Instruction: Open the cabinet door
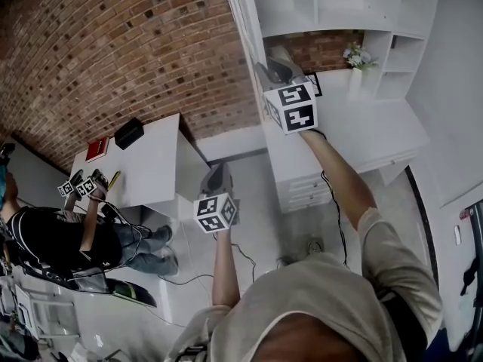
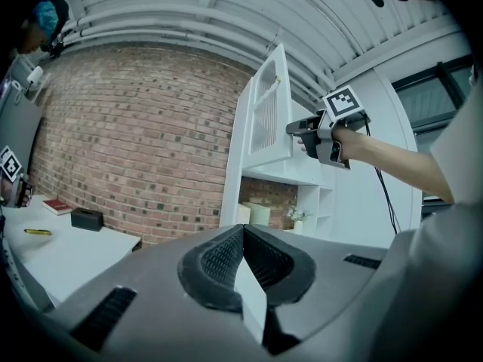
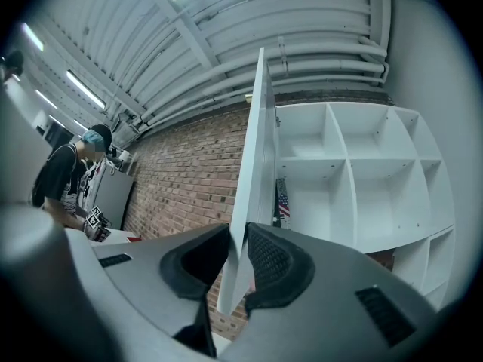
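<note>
As the right tool (image 3: 240, 253) clamps the free edge of the flat white cabinet door (image 3: 255, 149), the door stands swung out from the white shelved cabinet (image 3: 355, 179); left tool (image 2: 243, 236) clenched, empty.

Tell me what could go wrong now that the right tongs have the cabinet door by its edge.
The right tongs pinch only the thin edge of the cabinet door, so they may slip off as it swings. Swung much further, the door could knock the brick wall beside it.
</note>
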{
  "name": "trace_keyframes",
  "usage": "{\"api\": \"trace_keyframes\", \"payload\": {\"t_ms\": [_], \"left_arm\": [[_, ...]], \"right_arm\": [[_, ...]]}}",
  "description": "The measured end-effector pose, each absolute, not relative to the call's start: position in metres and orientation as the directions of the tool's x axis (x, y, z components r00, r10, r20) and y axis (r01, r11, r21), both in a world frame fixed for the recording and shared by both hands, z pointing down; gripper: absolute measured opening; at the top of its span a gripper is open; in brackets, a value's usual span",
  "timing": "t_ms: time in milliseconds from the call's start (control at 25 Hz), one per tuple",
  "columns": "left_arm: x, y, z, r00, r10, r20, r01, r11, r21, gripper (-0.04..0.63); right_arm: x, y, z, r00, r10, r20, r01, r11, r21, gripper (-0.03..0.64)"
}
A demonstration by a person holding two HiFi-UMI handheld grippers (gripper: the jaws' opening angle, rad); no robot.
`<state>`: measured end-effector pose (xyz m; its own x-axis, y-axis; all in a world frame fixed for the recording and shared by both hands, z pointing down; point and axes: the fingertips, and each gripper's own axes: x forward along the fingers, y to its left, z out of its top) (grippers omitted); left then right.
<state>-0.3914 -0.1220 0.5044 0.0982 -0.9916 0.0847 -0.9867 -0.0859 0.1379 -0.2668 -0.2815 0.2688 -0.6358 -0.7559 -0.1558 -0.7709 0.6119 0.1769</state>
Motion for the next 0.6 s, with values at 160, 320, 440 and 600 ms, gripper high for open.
{"api": "trace_keyframes", "payload": {"t_ms": [160, 320, 440, 600], "left_arm": [[-0.397, -0.118, 0.507, 0.092, -0.992, 0.083, -0.986, -0.079, 0.144, 0.026], [-0.401, -0.115, 0.506, 0.095, -0.992, 0.085, -0.986, -0.082, 0.147, 0.026], [-0.403, -0.114, 0.506, 0.100, -0.991, 0.086, -0.985, -0.086, 0.150, 0.026], [-0.399, -0.115, 0.507, 0.116, -0.990, 0.084, -0.983, -0.102, 0.152, 0.026]], "right_arm": [[-0.282, -0.278, 0.272, -0.651, -0.745, -0.145, -0.758, 0.627, 0.181, 0.097], [-0.288, -0.276, 0.271, -0.644, -0.751, -0.147, -0.764, 0.620, 0.180, 0.097], [-0.290, -0.275, 0.270, -0.645, -0.750, -0.145, -0.763, 0.620, 0.184, 0.098], [-0.284, -0.268, 0.271, -0.651, -0.740, -0.169, -0.758, 0.621, 0.197, 0.111]]}}
